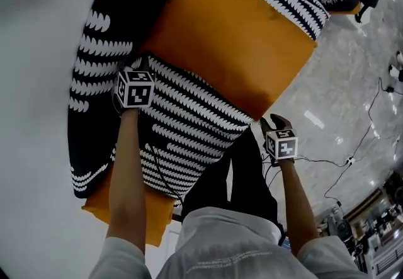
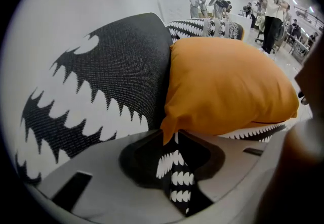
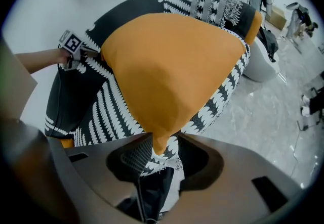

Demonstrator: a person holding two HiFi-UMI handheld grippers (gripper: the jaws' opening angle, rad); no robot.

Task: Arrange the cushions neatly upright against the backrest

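Fabric, dark with white toothed marks [image 2: 101,81], rose at the far left, touching the orange cushion [image 1: 233,38]. The left gripper [image 2: 174,139] pointed steeply down at that cushion's left corner, its jaws apart, with the orange tip between them and unpinched. The cushion lay across a black-and-white patterned cushion [image 1: 182,126]. At its right corner the right gripper [image 3: 161,148] was likewise open, the tip loose between its pads. Pale marble floor [image 1: 340,101] lay beyond.
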